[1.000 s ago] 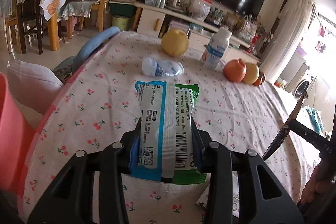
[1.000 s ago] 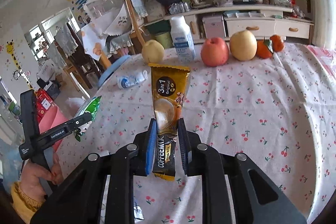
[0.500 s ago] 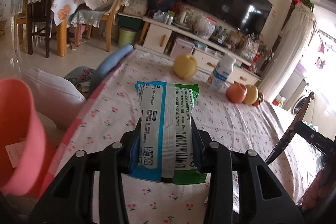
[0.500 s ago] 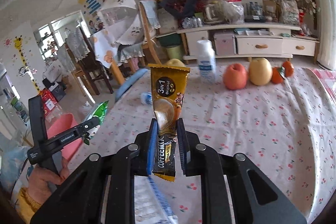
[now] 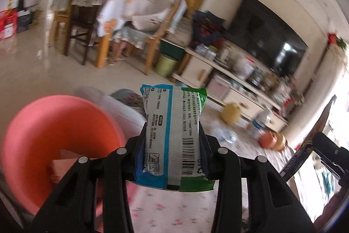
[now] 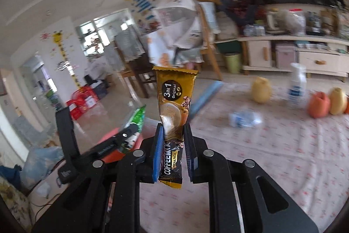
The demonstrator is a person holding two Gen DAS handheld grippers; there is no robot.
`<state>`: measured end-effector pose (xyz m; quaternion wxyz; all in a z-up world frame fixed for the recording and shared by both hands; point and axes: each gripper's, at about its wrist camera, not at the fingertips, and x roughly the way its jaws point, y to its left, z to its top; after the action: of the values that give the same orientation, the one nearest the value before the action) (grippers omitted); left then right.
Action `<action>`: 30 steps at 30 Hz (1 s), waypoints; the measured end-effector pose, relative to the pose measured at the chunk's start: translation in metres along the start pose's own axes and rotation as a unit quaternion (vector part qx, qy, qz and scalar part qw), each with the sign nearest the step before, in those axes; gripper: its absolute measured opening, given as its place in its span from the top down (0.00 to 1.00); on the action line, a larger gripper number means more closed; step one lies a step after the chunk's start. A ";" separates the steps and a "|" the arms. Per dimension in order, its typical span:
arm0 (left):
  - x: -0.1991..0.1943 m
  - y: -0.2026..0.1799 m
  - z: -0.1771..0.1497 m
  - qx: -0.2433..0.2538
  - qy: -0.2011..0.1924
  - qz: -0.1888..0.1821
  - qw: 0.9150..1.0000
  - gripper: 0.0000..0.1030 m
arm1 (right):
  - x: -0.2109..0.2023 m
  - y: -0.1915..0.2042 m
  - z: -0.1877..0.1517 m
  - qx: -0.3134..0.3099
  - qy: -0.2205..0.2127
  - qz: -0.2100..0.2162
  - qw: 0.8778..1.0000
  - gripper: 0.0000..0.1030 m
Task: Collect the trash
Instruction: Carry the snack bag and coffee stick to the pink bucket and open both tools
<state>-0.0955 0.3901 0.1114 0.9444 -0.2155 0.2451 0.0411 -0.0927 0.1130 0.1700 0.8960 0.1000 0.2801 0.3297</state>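
The left claw [image 5: 172,145] pinched a blue-green packet [image 5: 172,130], a pink bin [image 5: 56,137] at its nine o'clock; the right claw [image 6: 173,145] pinched a coffee sachet [image 6: 174,106].

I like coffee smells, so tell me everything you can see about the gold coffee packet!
The coffee packet is a slim gold and brown stick of shiny foil, printed "3 in 1 Original" and "Coffeemix" with a picture of a coffee cup. It stands upright, a bit crumpled at the middle, its crimped top edge flat. The right gripper is shut on its lower half, blue pads pressing both sides. Nothing else touches it.
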 end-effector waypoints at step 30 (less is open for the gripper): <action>-0.013 0.113 0.021 -0.077 -0.046 0.142 0.986 0.12 | 0.153 0.083 -0.056 -0.009 0.102 -0.007 0.995 0.13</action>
<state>-0.1180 0.5018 0.0904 0.9195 -0.2487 0.2261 0.2037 -0.0730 0.2750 0.0876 0.8660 0.0558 0.3676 0.3344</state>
